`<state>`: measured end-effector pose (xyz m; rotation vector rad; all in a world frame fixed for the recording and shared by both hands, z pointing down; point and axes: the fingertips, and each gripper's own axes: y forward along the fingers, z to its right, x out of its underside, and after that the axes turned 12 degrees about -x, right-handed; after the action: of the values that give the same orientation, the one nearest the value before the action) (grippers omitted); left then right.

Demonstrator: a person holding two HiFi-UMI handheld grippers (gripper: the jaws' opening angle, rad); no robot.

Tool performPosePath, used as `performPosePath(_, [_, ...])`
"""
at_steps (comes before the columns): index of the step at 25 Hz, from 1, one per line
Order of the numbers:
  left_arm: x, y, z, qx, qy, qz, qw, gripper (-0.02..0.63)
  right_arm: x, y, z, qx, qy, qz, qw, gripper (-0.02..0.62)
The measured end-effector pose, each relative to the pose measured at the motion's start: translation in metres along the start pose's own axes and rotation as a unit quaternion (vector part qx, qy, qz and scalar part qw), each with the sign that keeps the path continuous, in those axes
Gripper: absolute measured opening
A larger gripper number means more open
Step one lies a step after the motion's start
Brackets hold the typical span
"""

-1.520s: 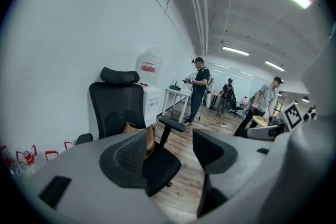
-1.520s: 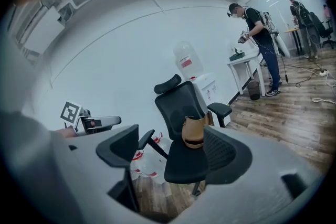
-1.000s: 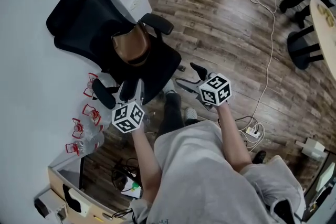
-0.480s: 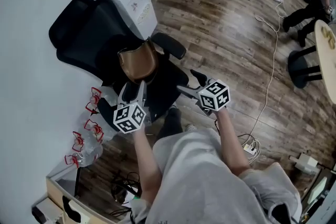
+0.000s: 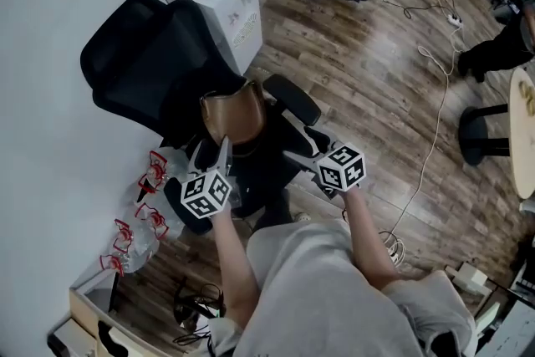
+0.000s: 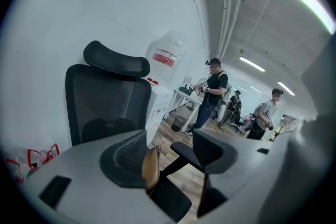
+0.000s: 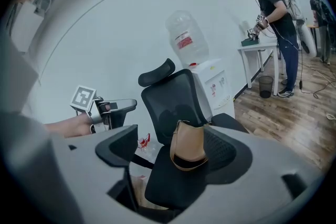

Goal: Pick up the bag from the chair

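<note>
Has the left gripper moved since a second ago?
Yes. The left gripper has advanced toward the bag on the chair, its open jaws just short of it.

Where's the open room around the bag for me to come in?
The bare seat in front of the bag is free. So is the wood floor right of the chair, out to the white cable. Crowded: red-handled clutter between chair and wall, water dispenser beside the chair.

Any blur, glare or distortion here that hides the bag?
Head view: sharp, even light, sheen on the floor, bag plain on the chair. Left gripper view: heavy fisheye, near jaws soft, bag edge-on. Right gripper view: fisheye, dark corners, bag clear.
</note>
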<state>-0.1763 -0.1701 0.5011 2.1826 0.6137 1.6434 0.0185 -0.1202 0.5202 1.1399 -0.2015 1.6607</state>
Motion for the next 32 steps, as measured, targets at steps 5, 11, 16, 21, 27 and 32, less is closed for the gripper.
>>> performPosePath(5, [0.005, 0.034, -0.042, -0.020, -0.036, -0.015, 0.9990, 0.265, 0.001, 0.045, 0.024, -0.006, 0.045, -0.006, 0.999, 0.390])
performPosePath(11, [0.046, 0.074, -0.071, -0.035, -0.057, -0.074, 0.9950, 0.265, 0.019, 0.090, 0.048, 0.011, 0.044, -0.065, 0.997, 0.380])
performPosePath(16, [0.088, 0.114, -0.096, -0.038, -0.097, -0.111, 0.9883, 0.265, 0.043, 0.135, 0.053, -0.004, 0.018, -0.132, 0.991, 0.380])
performPosePath(21, [0.112, 0.147, -0.124, -0.047, -0.101, -0.126, 0.9858, 0.265, 0.062, 0.166, 0.070, -0.002, 0.005, -0.165, 0.986, 0.383])
performPosePath(27, [0.154, 0.179, -0.163, -0.061, -0.081, -0.149, 0.9836, 0.267, 0.096, 0.201, 0.101, -0.006, 0.048, -0.152, 0.987, 0.399])
performPosePath(32, [0.193, 0.212, -0.188, -0.058, -0.054, -0.167, 0.9827, 0.273, 0.122, 0.232, 0.138, -0.007, 0.074, -0.135, 0.988, 0.392])
